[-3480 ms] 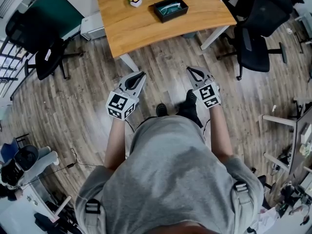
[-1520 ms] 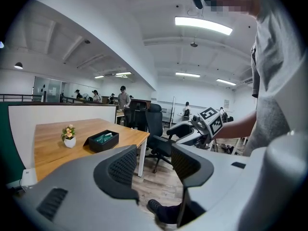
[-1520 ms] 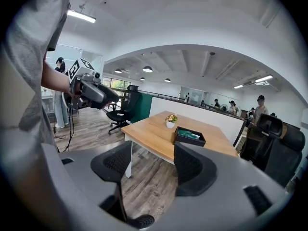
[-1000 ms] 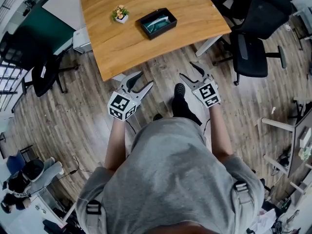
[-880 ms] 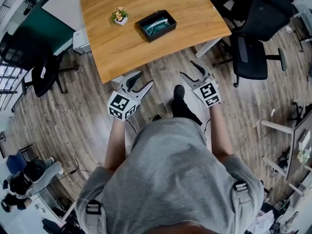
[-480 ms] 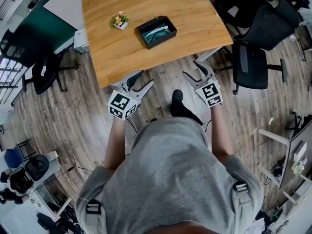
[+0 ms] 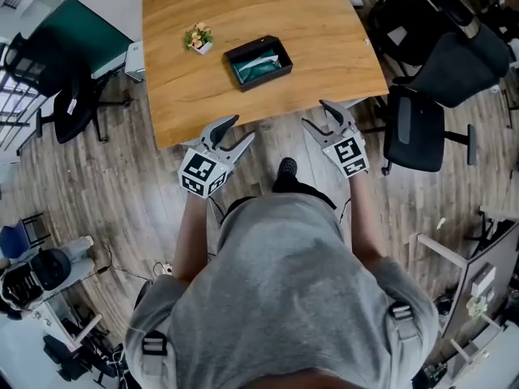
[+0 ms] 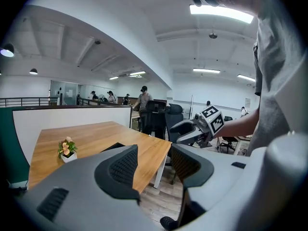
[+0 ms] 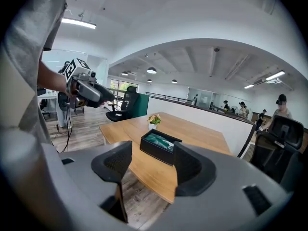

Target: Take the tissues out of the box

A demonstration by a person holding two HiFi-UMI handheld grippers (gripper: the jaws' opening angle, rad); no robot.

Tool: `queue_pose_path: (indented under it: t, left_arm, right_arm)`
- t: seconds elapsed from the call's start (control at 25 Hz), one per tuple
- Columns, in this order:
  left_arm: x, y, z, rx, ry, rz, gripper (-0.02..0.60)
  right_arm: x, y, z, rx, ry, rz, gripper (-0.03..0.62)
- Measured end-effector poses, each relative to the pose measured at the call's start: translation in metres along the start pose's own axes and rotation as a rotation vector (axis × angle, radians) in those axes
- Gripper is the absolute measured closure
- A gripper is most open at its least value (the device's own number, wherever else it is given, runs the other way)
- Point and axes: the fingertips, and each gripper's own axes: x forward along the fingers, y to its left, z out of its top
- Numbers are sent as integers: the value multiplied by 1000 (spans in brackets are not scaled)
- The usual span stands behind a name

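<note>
Office table (image 7: pixel 324 23) carries the box (image 7: pixel 268 78), tissues (image 7: pixel 259 65) inside; our left gripper (image 7: pixel 242 128) and right gripper (image 7: pixel 315 113) gape empty, short of it, so we judge nothing taken out yet.

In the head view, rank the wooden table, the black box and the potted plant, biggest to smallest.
1. wooden table, largest by far
2. black box
3. potted plant, clearly smallest

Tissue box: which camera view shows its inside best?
The head view: it looks down into the open box, showing the teal tissues. The right gripper view shows it obliquely; the left gripper view shows only a dark corner.
</note>
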Motion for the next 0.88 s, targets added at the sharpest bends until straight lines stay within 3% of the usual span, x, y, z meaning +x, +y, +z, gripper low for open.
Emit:
queue_pose_path:
  t: [0.48, 0.88]
  left_arm:
    - [57, 12, 24, 3, -13, 83, 354]
    - [75, 8, 26, 16, 10, 103, 356]
  right_arm:
    - [5, -62, -6, -49, -9, 67, 321]
    - [2, -71, -21, -42, -13, 93, 321]
